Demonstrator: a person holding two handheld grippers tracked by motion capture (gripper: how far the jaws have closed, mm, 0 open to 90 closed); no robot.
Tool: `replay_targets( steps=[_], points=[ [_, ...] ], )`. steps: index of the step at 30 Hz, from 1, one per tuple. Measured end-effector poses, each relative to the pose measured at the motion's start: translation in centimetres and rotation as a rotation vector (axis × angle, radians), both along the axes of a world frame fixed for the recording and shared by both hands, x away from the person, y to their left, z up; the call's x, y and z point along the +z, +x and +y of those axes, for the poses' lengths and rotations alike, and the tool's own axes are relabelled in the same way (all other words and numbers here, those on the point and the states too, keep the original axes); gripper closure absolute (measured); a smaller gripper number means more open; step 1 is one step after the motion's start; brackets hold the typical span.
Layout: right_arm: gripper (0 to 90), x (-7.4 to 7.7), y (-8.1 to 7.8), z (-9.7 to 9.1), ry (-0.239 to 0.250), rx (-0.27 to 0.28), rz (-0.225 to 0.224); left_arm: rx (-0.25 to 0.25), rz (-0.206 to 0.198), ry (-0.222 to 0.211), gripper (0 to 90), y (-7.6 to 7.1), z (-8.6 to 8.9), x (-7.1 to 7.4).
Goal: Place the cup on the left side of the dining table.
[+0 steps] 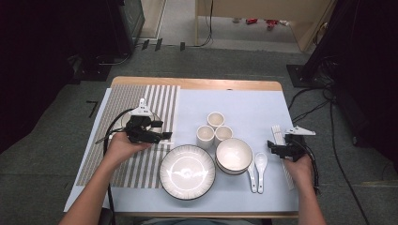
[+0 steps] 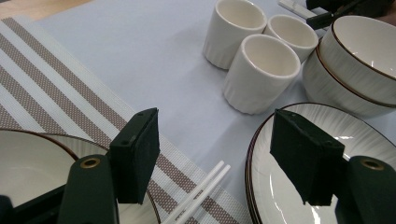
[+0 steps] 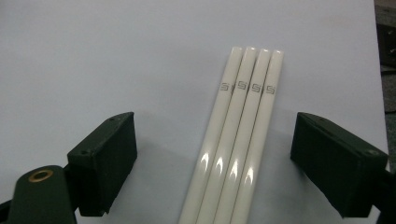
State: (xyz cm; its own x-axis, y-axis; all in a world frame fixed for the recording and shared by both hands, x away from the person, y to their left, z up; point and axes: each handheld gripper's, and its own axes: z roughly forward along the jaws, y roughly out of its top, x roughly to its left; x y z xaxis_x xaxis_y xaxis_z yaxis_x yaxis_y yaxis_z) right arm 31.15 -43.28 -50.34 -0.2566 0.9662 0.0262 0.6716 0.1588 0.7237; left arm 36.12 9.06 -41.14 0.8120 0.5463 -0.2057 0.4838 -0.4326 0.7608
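Four chopsticks (image 3: 236,140) lie parallel, pointing away between the wide-open right hand-held gripper (image 3: 215,163).

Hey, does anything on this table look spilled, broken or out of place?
Nothing stands out. The three white ribbed cups, stacked white bowls, ribbed plate and two white spoons sit upright and tidy; four white chopsticks lie parallel.

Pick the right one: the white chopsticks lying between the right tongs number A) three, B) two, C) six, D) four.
D: the right gripper view shows four chopsticks side by side on the table, each with its own small mark, lying between the open right tongs and untouched by the pads.
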Motion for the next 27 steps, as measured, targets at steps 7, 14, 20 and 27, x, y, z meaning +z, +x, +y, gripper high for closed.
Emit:
replay_targets(
  steps=[7, 14, 20, 27],
  points=[
    [14.2, 0.0, 0.0, 0.0, 0.000, 0.000, 0.000, -0.009, -0.004, -0.002, 33.4, 0.1, -0.6, -0.1],
    [14.2, 0.0, 0.0, 0.0, 0.000, 0.000, 0.000, -0.022, -0.005, 0.002, 33.4, 0.2, -1.1, -0.1],
    [14.2, 0.0, 0.0, 0.0, 0.000, 0.000, 0.000, -0.026, -0.010, 0.001, 33.4, 0.3, -1.4, -0.1],
    [14.2, 0.0, 0.0, 0.0, 0.000, -0.001, 0.001, -0.035, -0.011, 0.002, 33.4, 0.4, -1.9, -0.2]
  ],
)
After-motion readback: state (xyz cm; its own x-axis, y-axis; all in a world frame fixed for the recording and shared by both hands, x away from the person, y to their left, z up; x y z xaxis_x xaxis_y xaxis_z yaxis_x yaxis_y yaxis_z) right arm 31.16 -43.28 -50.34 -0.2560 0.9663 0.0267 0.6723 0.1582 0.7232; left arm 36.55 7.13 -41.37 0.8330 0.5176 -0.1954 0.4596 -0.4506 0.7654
